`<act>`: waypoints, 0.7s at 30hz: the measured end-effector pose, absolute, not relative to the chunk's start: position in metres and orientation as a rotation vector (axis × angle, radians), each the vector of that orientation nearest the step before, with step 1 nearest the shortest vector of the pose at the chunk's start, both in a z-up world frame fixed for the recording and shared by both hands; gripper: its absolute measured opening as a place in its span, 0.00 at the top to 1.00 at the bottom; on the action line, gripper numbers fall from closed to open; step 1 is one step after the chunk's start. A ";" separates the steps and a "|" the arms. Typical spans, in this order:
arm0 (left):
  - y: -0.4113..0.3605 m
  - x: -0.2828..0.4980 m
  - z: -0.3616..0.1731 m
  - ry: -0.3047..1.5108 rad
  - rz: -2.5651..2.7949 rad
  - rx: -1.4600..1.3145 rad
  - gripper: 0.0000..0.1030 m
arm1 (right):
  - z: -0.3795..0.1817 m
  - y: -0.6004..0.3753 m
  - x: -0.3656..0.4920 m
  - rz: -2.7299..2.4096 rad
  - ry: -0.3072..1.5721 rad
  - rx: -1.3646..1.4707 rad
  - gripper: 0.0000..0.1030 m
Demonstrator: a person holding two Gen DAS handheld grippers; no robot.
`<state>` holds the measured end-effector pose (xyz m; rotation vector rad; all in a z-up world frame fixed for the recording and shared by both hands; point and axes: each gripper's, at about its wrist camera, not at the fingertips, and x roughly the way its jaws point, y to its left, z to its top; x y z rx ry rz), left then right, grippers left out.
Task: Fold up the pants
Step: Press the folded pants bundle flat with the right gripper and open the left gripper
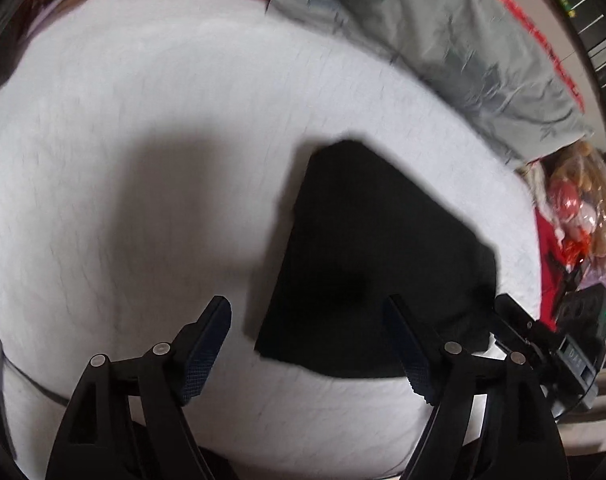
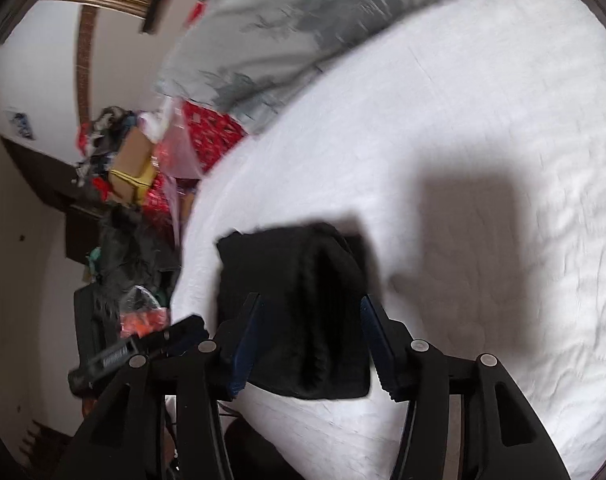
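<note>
Your black fabric pants (image 2: pixel 293 312) lie folded into a compact, roughly rectangular bundle on the white quilted bedspread (image 2: pixel 483 128), close to the bed's near edge. In the left wrist view the same bundle (image 1: pixel 379 256) sits flat, its corners fairly square, with a soft shadow spread over the cover to its left.

Your right gripper (image 2: pixel 309 346) hangs over the near part of the bundle with its jaws spread; the dark cloth shows between the blue-padded fingers (image 2: pixel 245 354), but the pads do not press on it. Whether the tips touch the fabric you cannot tell from this angle.

Your left gripper (image 1: pixel 311 346) is spread wider still, with nothing pinched: one finger stands over bare bedspread, the other over the bundle's near edge. The right gripper's black body (image 1: pixel 551 344) shows just beyond the bundle's right corner.

Farther back, a grey rumpled blanket (image 1: pixel 431 40) lies along the far side of the bed over a red patterned cover (image 2: pixel 211 136). Beside the bed stands a cluttered pile of boxes and bags (image 2: pixel 131 168).
</note>
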<state>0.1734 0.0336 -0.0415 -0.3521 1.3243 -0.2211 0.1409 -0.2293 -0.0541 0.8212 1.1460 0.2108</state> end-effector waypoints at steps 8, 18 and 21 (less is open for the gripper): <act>0.035 0.174 -0.039 1.328 -0.161 -0.352 0.55 | -0.071 -0.220 0.123 0.233 1.095 1.087 0.71; 0.029 0.173 -0.042 1.328 -0.143 -0.250 0.53 | -0.075 -0.211 0.118 0.212 1.160 0.902 0.64; 0.030 0.174 -0.020 1.269 -0.171 -0.294 0.44 | -0.059 -0.221 0.120 0.215 1.099 0.927 0.49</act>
